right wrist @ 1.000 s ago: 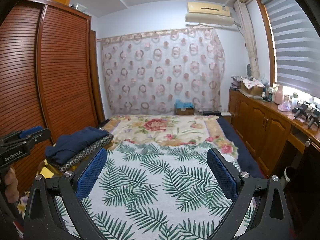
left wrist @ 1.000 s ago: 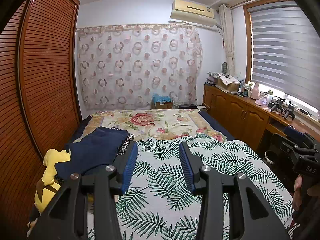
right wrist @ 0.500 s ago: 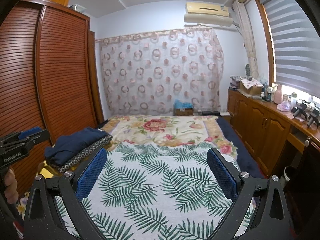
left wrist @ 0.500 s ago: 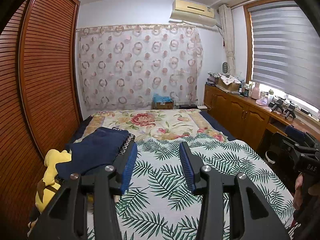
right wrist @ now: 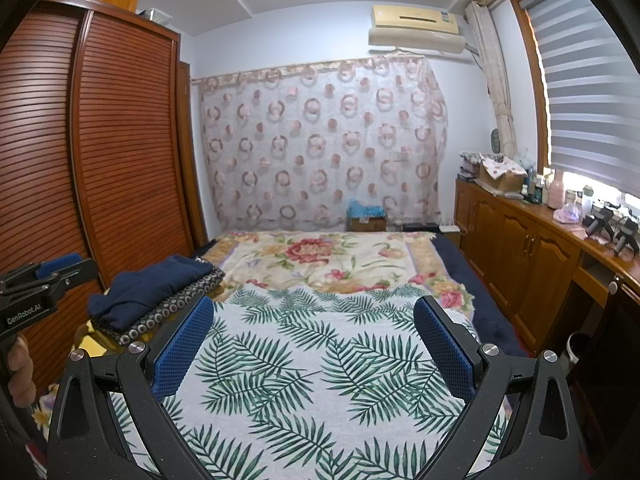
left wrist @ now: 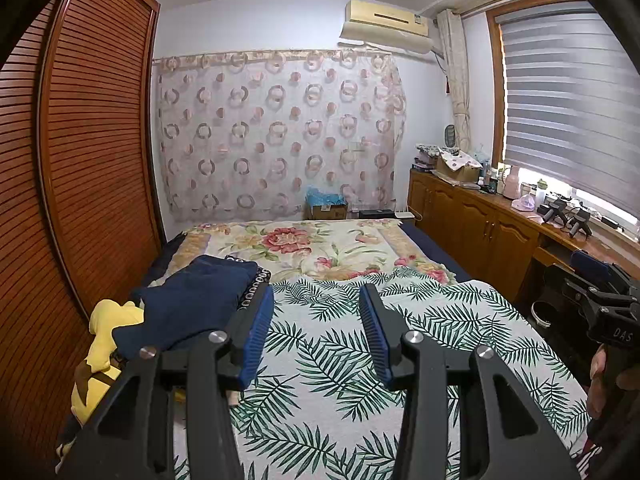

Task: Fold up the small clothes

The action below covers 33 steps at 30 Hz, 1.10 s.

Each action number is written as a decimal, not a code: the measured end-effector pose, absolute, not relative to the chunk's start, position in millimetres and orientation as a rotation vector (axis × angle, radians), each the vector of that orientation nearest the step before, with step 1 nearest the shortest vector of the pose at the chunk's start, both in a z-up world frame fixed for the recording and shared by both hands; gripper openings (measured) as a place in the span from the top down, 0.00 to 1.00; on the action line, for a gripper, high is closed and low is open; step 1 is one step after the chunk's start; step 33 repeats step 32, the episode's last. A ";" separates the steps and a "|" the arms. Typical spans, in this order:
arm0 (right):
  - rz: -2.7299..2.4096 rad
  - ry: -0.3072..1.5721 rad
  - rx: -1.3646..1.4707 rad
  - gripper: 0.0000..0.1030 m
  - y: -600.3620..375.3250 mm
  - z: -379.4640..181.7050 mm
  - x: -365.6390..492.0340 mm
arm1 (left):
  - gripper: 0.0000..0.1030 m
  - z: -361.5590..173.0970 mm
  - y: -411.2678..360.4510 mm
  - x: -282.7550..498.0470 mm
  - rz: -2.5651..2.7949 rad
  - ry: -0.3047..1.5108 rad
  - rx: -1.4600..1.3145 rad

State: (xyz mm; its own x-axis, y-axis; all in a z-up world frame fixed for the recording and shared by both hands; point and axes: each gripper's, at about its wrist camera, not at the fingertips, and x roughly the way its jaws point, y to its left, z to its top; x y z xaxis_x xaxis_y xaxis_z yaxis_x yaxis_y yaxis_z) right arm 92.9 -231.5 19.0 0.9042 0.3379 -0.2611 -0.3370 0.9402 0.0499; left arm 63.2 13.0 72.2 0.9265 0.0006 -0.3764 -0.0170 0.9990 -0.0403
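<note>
Left gripper: 2 blue-padded fingers parted with a moderate gap, nothing between them, held above the palm-leaf sheet on the bed. Right gripper: jaws spread wide and empty, above the same sheet; its body also appears at the right edge of the left wrist view, gripped by a hand. The left gripper's body and the hand holding it appear at the left edge of the right wrist view.

Task items: a folded navy garment lies on top of a dark cloth printed with pale rings; the 2 form a small stack at the left edge of the bed, just left of each gripper's left finger and touching neither. A yellow plush toy lies nearer, against the stack, beside the slatted wooden wardrobe.

Surroundings: a floral blanket covers the far half of the bed. A circle-patterned curtain hangs on the far wall, with an air conditioner above its right end. Wooden cabinets carrying assorted items run along the right wall under a window blind.
</note>
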 end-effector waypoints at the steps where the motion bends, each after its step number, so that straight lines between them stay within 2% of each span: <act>1: 0.349 0.270 0.003 0.01 -231.6 19.1 92.7 | 0.58 72.2 13.5 63.2 0.009 0.386 -0.044; 33: 0.348 0.271 0.006 0.01 -232.3 18.9 91.9 | 0.57 71.3 11.0 63.2 0.007 0.385 -0.042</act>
